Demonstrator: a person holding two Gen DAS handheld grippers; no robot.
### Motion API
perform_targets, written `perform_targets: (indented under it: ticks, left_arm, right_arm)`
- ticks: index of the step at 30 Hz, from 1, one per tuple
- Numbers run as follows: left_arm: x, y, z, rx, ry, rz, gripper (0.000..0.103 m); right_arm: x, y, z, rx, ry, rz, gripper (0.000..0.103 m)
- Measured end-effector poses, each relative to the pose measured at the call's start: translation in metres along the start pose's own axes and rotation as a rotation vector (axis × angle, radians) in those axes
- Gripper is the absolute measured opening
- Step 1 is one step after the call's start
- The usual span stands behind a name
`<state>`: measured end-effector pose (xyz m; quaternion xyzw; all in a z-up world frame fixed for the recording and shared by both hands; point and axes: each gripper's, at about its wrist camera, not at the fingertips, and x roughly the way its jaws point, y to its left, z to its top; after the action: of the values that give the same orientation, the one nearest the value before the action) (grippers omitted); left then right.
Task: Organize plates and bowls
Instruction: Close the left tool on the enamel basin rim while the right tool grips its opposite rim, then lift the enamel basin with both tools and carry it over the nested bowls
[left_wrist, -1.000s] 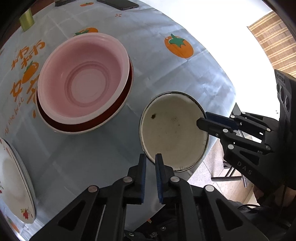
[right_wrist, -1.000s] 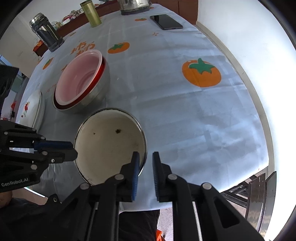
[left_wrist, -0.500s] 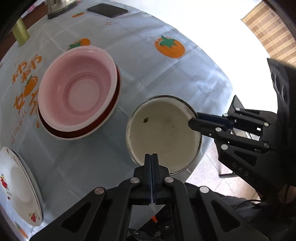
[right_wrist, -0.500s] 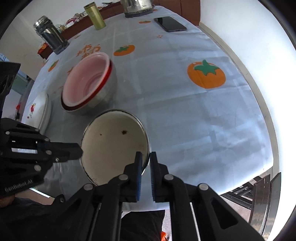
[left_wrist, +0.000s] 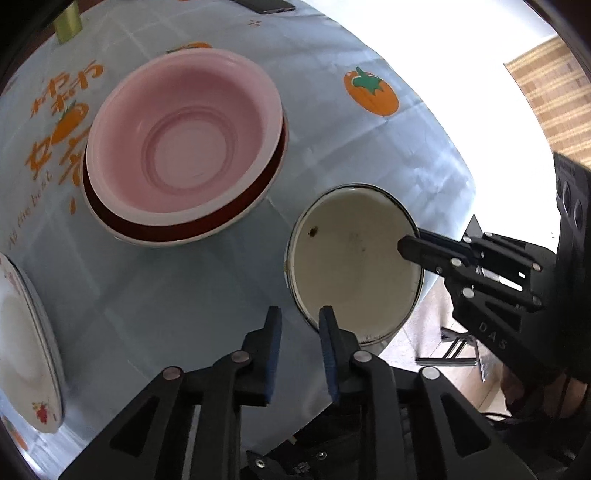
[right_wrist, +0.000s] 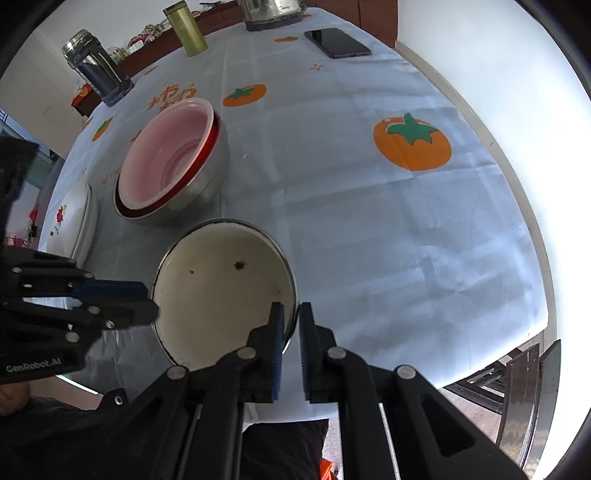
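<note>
Jaws of the right gripper (right_wrist: 290, 314) pinch the white enamel bowl (right_wrist: 221, 291) by its rim, low centre of frame; the left gripper (left_wrist: 299, 317), jaws just opening, holds nothing beside it. Upper left sits the pink bowl (right_wrist: 170, 151).

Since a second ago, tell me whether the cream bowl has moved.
No. In the right wrist view, the cream bowl keeps its gap from the pink bowl.

Steep close wrist views, shared bowl (left_wrist: 354, 266)
</note>
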<state>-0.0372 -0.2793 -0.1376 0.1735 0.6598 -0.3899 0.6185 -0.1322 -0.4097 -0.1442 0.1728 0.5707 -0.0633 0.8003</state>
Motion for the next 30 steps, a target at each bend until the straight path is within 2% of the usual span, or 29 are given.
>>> perform_targets:
  ticks: [3, 5, 8, 12, 19, 22, 24, 30]
  left_arm:
    - [0.004, -0.002, -0.002, -0.003, 0.011, -0.02, 0.023]
    - [0.006, -0.007, -0.002, 0.01, 0.024, -0.024, 0.016]
    - [0.006, -0.011, -0.002, 0.038, 0.031, 0.017, 0.011]
    - [-0.001, -0.008, -0.001, 0.028, 0.034, 0.015, 0.008]
    - [-0.003, -0.002, 0.004, -0.01, 0.037, 0.013, 0.007]
    - [-0.003, 0.001, 0.005, -0.029, 0.039, 0.018, 0.006]
    - [-0.003, 0.0, 0.004, -0.036, 0.038, 0.01, 0.005]
    - [-0.002, 0.002, 0.005, -0.048, 0.041, 0.008, 0.005]
  right_arm:
    - [0.0, -0.001, 0.0, 0.004, -0.001, 0.004, 0.008]
    - [0.0, -0.001, 0.0, 0.004, -0.001, 0.007, 0.008]
    - [0.001, 0.0, 0.001, -0.002, 0.003, 0.01, 0.008]
    - [-0.003, 0.003, 0.004, -0.015, -0.001, 0.016, 0.008]
    - [-0.002, 0.007, 0.007, -0.02, 0.007, 0.04, 0.007]
    - [0.0, 0.007, 0.006, -0.014, 0.021, 0.051, 0.012]
    - [-0.001, 0.005, 0.004, -0.004, 0.023, 0.046, 0.02]
    - [-0.007, 0.008, -0.008, -0.01, 0.046, 0.036, 0.02]
